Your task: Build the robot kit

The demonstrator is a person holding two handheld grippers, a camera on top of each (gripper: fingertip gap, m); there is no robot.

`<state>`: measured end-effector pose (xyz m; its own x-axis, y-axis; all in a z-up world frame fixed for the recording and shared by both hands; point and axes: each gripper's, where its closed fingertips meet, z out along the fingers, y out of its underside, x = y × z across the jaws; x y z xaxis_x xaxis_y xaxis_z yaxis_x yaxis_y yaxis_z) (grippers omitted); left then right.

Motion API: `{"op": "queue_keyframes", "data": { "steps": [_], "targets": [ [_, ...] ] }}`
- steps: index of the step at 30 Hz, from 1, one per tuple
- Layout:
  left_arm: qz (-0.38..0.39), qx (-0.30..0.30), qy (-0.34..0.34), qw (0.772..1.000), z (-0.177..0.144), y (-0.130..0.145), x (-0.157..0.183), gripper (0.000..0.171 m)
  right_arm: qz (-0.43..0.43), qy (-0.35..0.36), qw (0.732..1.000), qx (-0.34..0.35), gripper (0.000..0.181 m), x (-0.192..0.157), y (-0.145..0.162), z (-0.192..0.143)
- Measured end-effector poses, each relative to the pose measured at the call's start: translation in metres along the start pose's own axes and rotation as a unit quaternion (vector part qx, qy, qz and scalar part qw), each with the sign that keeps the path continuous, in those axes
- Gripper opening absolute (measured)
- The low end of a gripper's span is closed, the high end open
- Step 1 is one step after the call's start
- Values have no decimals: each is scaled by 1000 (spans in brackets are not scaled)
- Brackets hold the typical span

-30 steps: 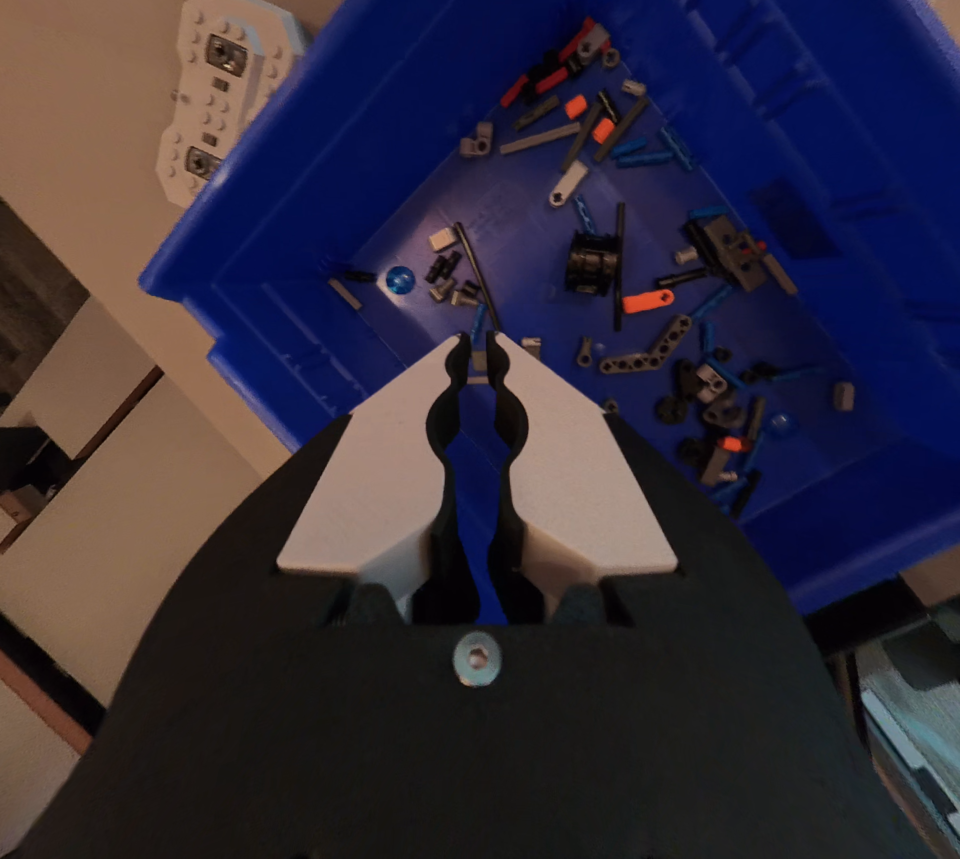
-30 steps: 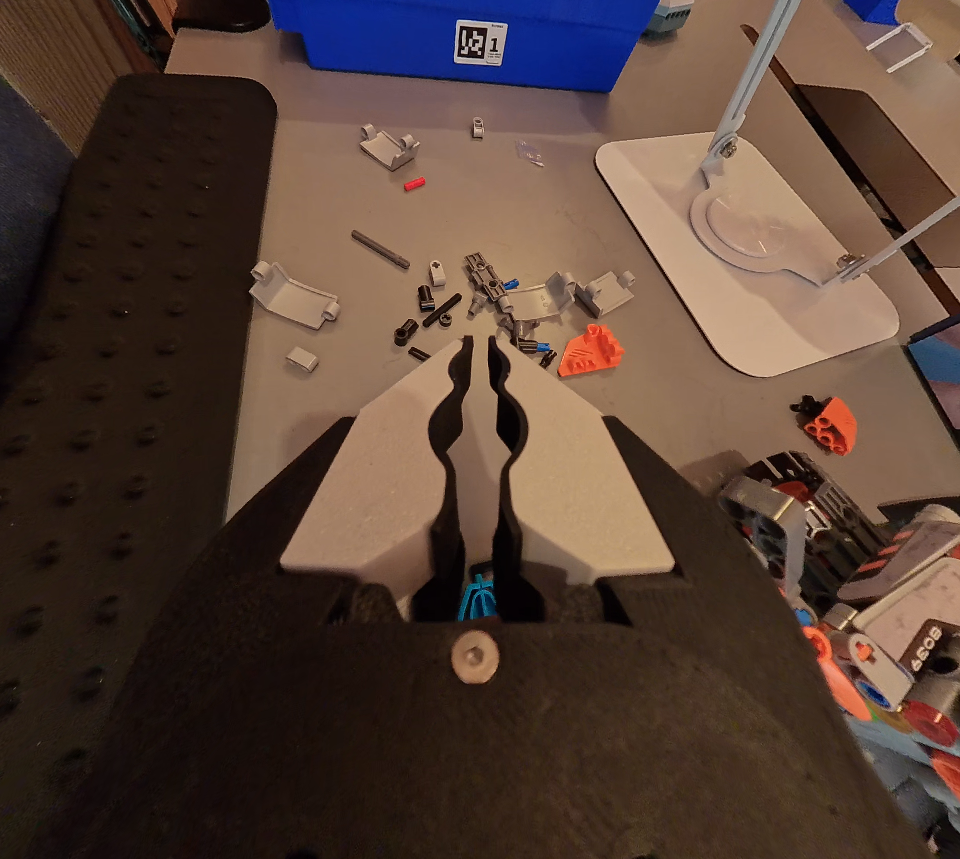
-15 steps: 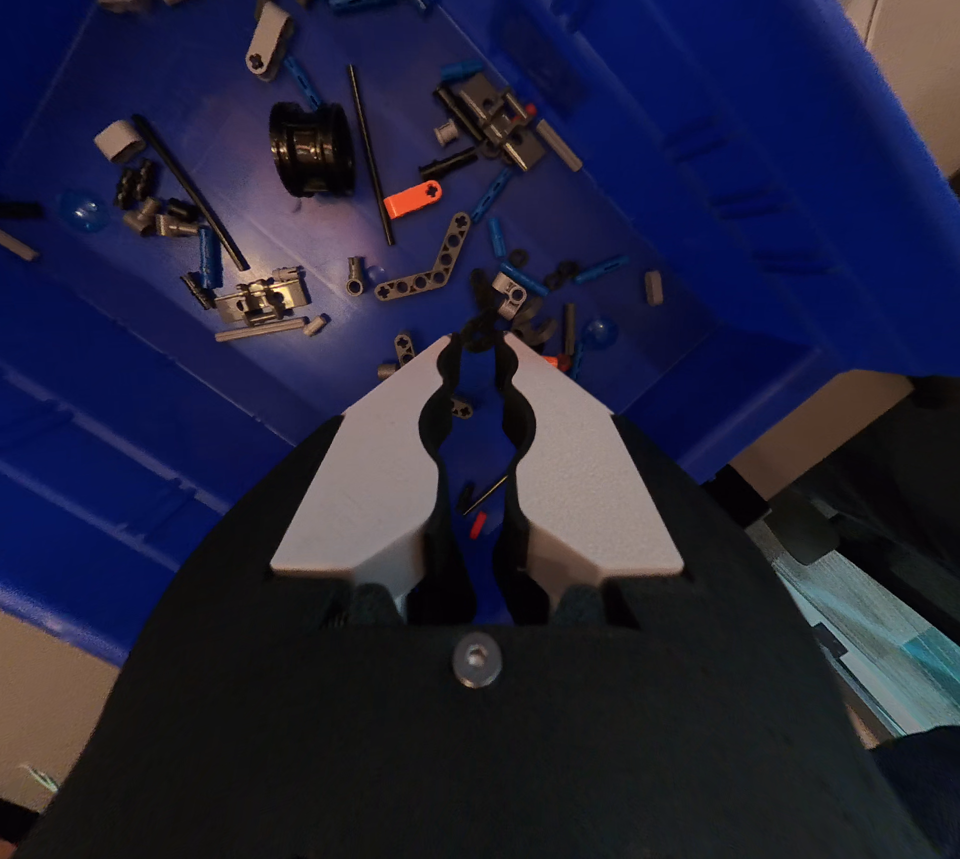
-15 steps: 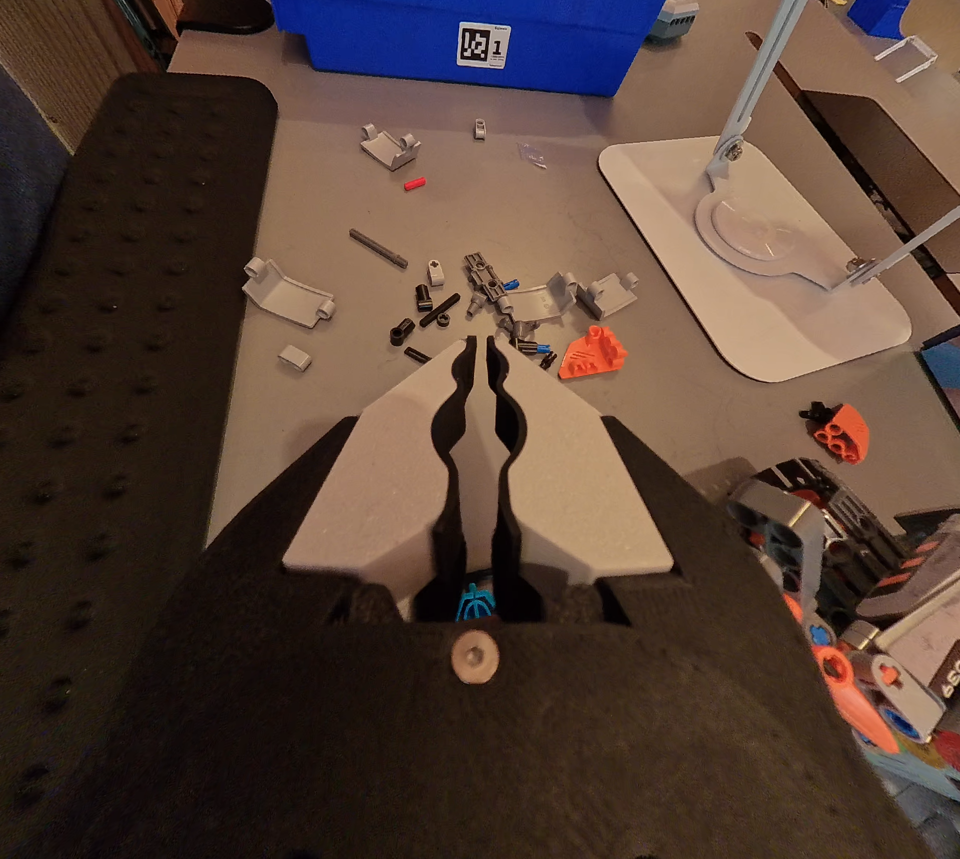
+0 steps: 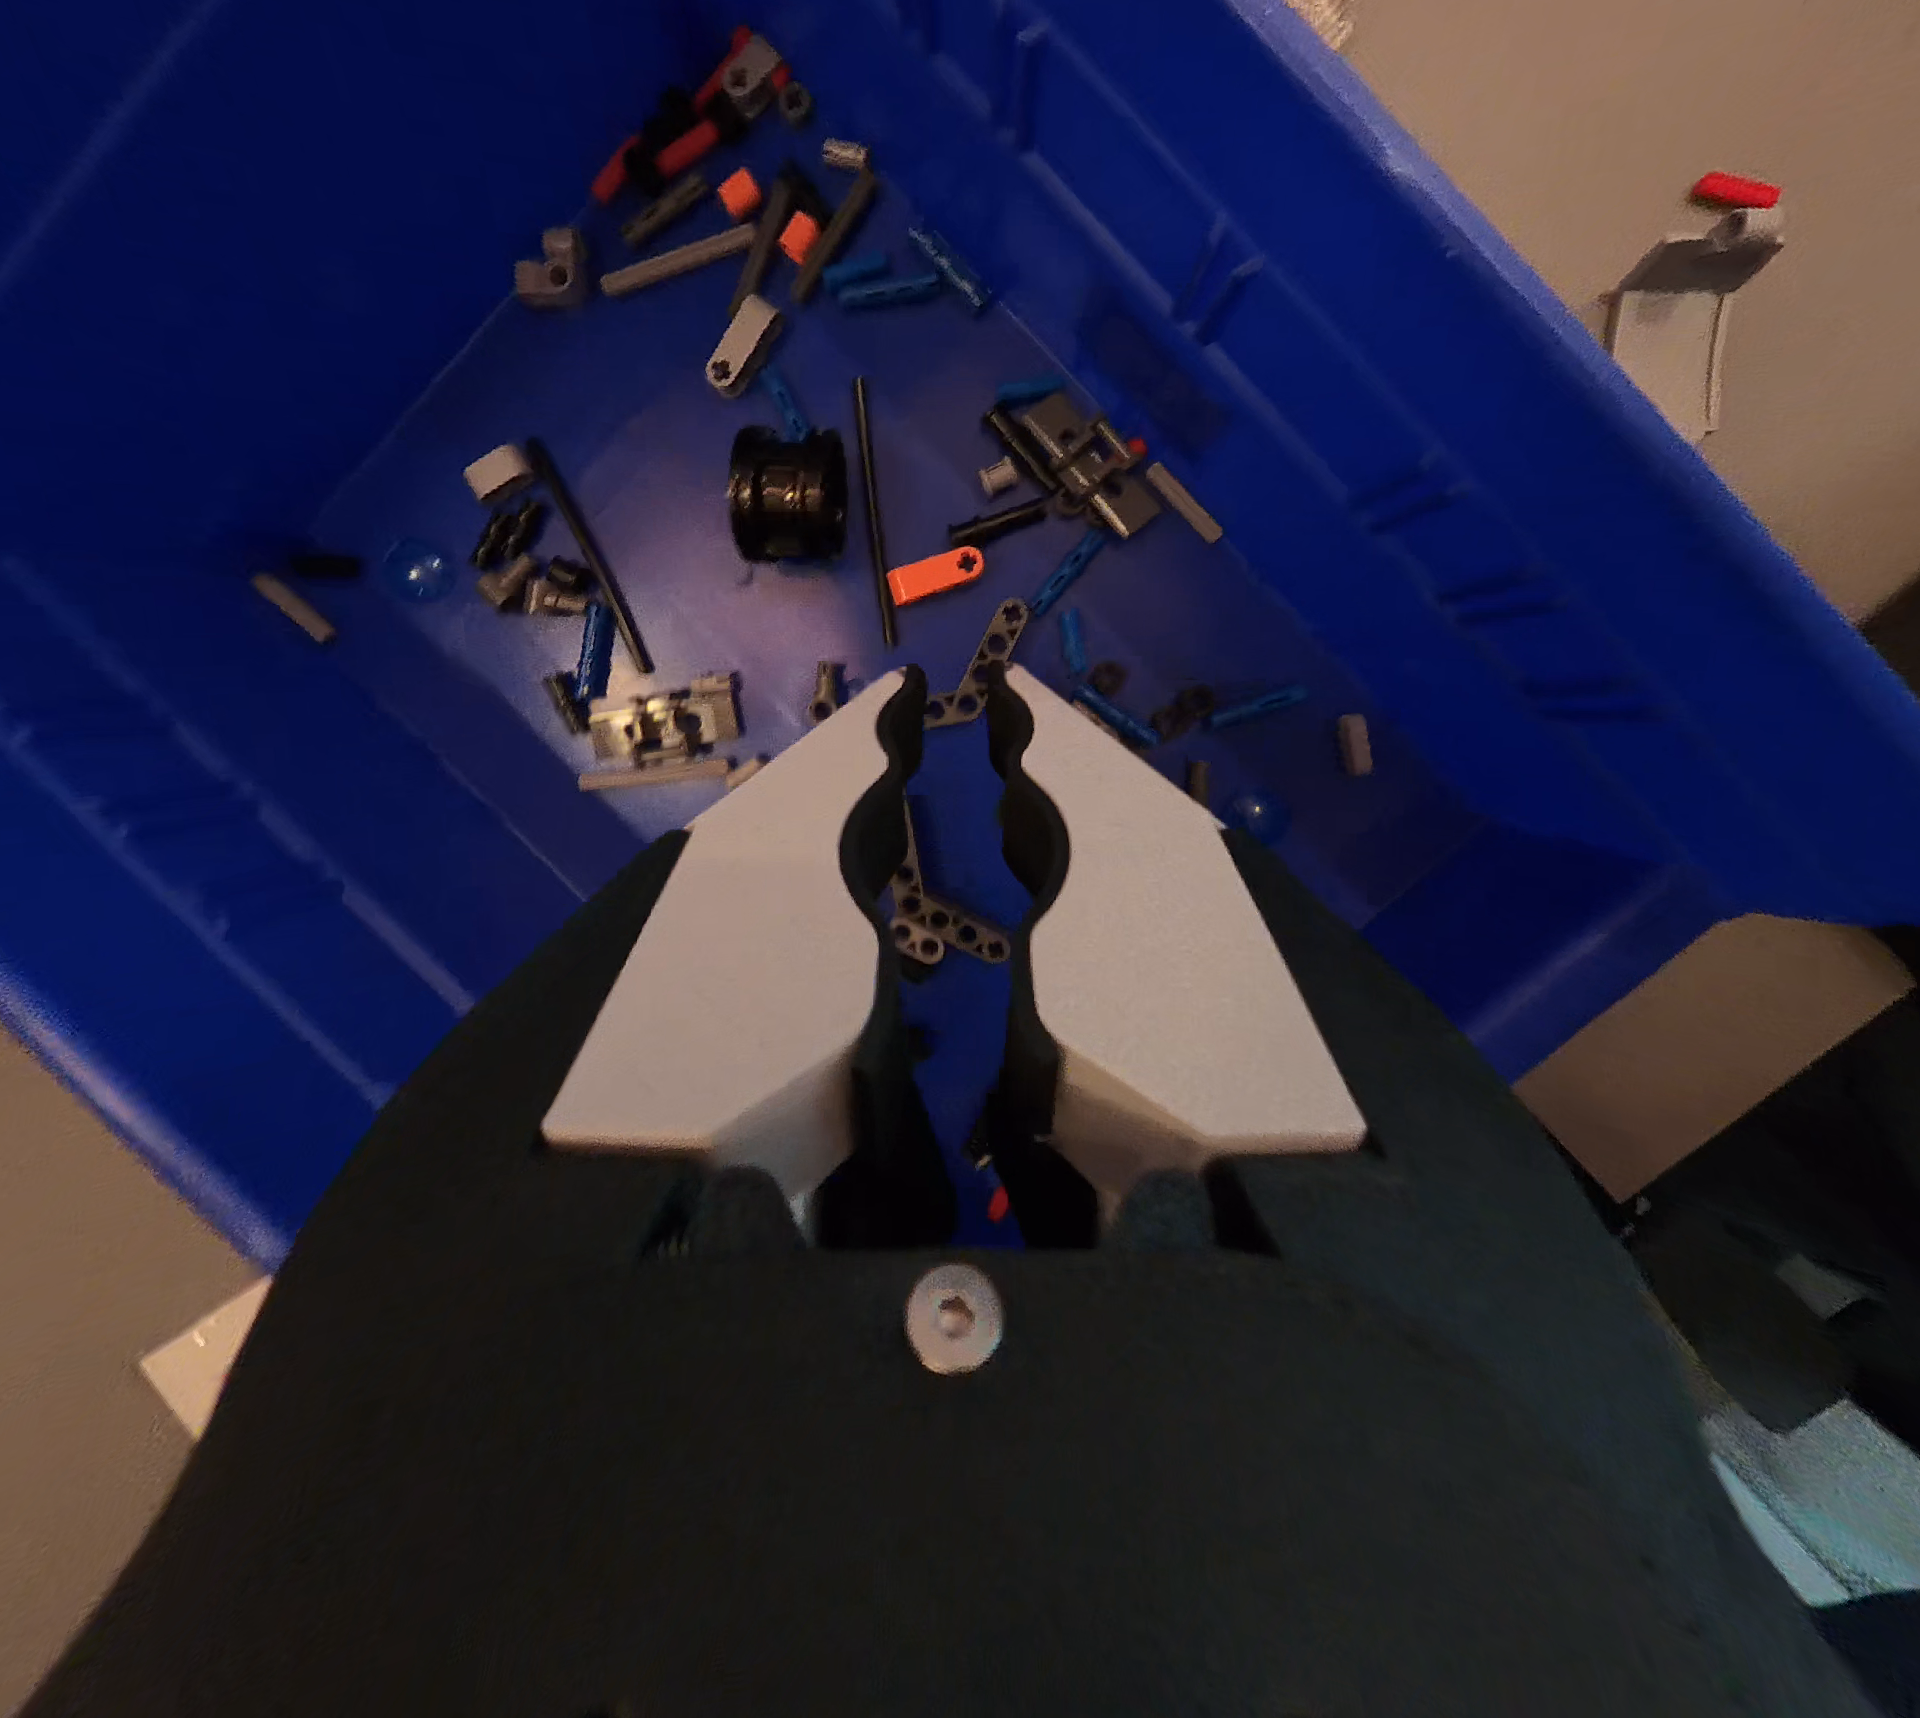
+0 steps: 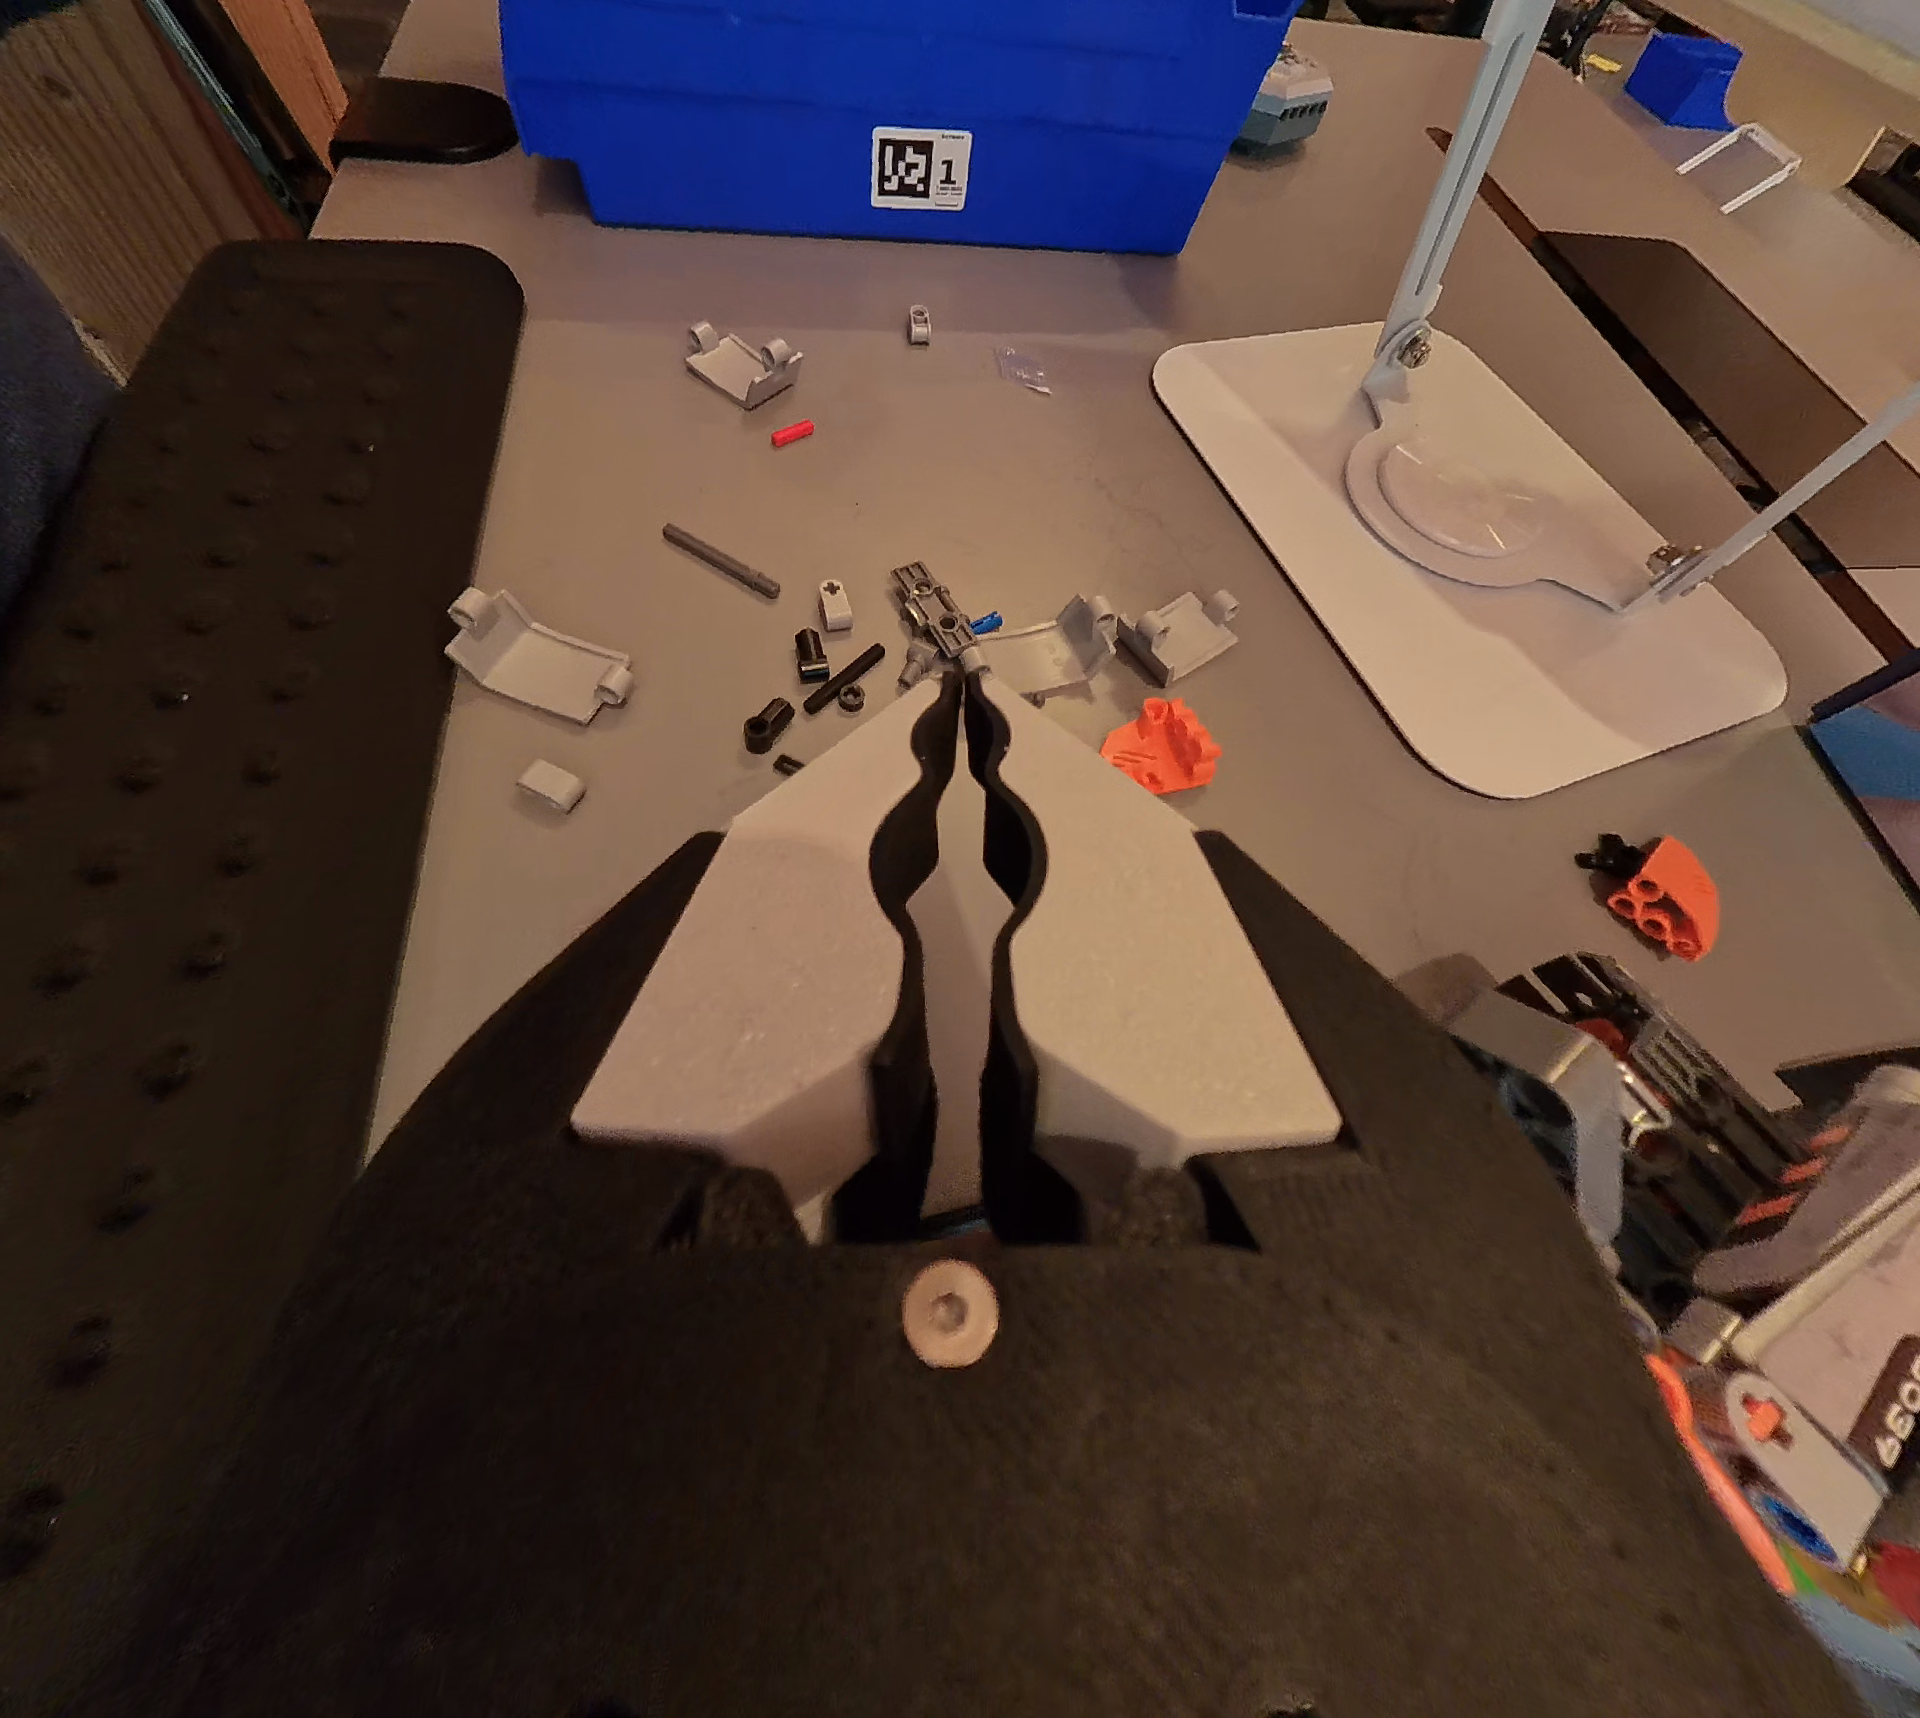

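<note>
- Two tools, states?
- My left tool [image 5: 948,697] hangs in the blue bin [image 5: 1351,318], jaws slightly apart, gripping nothing. A bent grey beam [image 5: 982,671] shows below the tips, near a black wheel [image 5: 787,479]. My right tool [image 6: 951,702] is over the worktop [image 6: 1039,473], jaws nearly together, empty, by a grey connector [image 6: 935,614].
- Writing?
- A white tag [image 6: 921,168] on the bin front.

The left hand-held gripper [image 5: 954,702] points steeply downward, its two pale fingers [image 5: 790,920] parted by a narrow gap at the tips and holding nothing between them. In the right wrist view it shows far off as a pale wedge. The right hand-held gripper [image 6: 954,704] is held lower, angled forward and down, its fingertips [image 6: 997,733] drawn almost together with only a thin slit between them, empty.
</note>
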<state>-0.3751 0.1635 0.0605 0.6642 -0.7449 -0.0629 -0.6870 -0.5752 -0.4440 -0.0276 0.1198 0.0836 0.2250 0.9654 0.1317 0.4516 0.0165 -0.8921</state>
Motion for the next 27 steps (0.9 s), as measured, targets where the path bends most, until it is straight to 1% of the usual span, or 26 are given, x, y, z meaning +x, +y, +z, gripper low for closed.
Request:
{"op": "queue_keyframes", "data": {
  "steps": [2,7,8,10,12,16,17,20,22,23,24,25,26,27],
  "targets": [
    [22,3,13,1000,14,-9,5,13,1,1,1000,2,0,1,-1,3],
    [85,-36,14,996,46,-12,7,21,-5,1,1000,-4,0,1,-1,8],
    [100,-37,9,994,49,-13,5,19,-6,1,1000,-5,0,0,0,8],
    [126,-32,24,991,52,-14,7,14,-9,1,1000,-6,0,0,1,8],
    [136,-43,30,989,54,-12,5,15,-10,2,1000,-5,0,0,1,6],
    [135,-49,69,987,59,-9,10,14,-13,6,1000,0,0,1,0,1],
    [135,-50,76,987,60,-9,11,6,-14,7,1000,1,0,1,-1,0],
    [131,-44,80,987,60,-9,14,3,-16,8,1000,4,0,1,-2,-2],
    [130,-43,58,989,58,-9,9,3,-20,8,1000,6,0,0,-4,-2],
    [122,-33,60,990,53,-11,11,3,-22,8,1000,8,0,0,-6,-3],
    [112,-15,53,992,46,-16,11,3,-25,8,1000,10,0,-1,-7,-3],
    [104,-3,31,994,35,-21,6,2,-27,8,1000,11,0,-1,-9,-4],
    [97,6,16,995,22,-26,5,3,-30,9,999,12,0,-2,-10,-4],
    [94,27,-2,995,5,-36,5,2,-33,10,999,13,0,-3,-11,-5]
  ]
}}
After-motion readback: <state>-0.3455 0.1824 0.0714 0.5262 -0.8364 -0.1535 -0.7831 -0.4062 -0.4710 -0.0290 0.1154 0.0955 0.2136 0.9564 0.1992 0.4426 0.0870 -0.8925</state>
